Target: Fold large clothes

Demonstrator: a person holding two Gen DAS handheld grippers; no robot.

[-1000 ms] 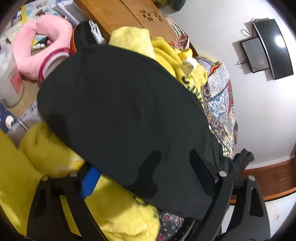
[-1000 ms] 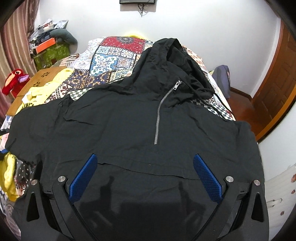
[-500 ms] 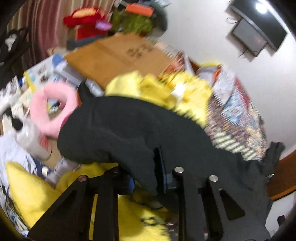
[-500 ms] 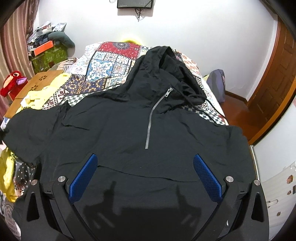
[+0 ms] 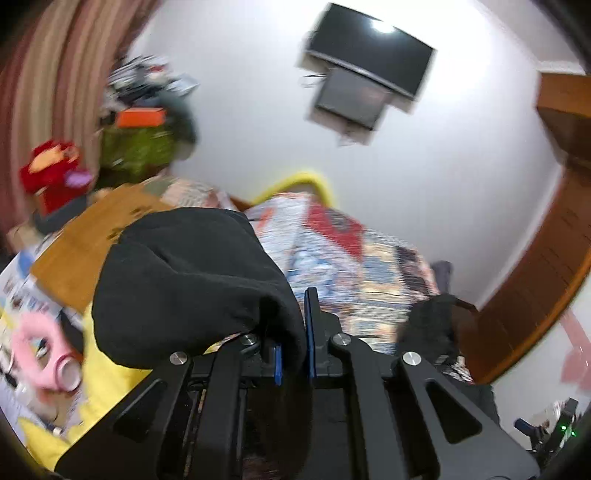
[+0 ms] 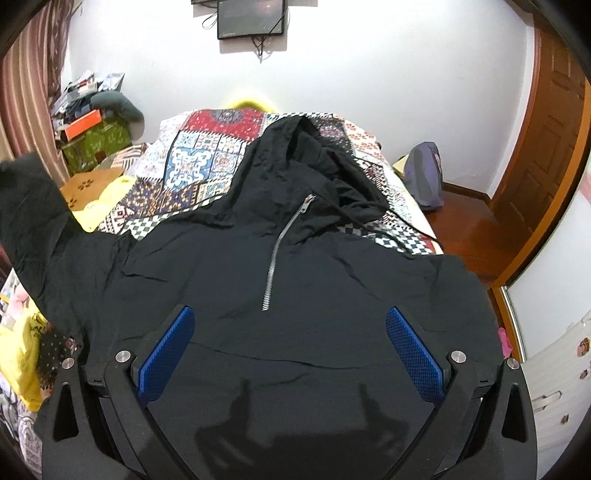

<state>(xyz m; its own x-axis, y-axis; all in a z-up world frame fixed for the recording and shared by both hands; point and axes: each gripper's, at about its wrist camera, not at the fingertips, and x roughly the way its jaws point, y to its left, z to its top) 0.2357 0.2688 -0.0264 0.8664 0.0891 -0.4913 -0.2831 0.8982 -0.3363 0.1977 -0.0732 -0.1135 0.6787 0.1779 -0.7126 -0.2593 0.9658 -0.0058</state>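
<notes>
A black hooded jacket (image 6: 303, 266) with a silver half zip lies face up on the patterned bedspread (image 6: 199, 166), hood toward the wall. My left gripper (image 5: 293, 343) is shut on the jacket's left sleeve (image 5: 192, 280) and holds it lifted off the bed; the raised sleeve also shows in the right wrist view (image 6: 29, 199). My right gripper (image 6: 290, 350) is open with blue pads, hovering over the jacket's lower front, touching nothing.
A yellow blanket (image 6: 18, 354) and a pink neck pillow (image 5: 40, 350) lie at the bed's left side. A wooden board (image 5: 92, 232) and cluttered boxes (image 6: 96, 136) stand left. A bag (image 6: 424, 177) and wooden door (image 6: 546, 147) are right. A monitor (image 6: 251, 18) hangs on the wall.
My left gripper closed on the sleeve and lifted it up, swinging toward the bed's middle. My right gripper pulled back slightly and stayed open.
</notes>
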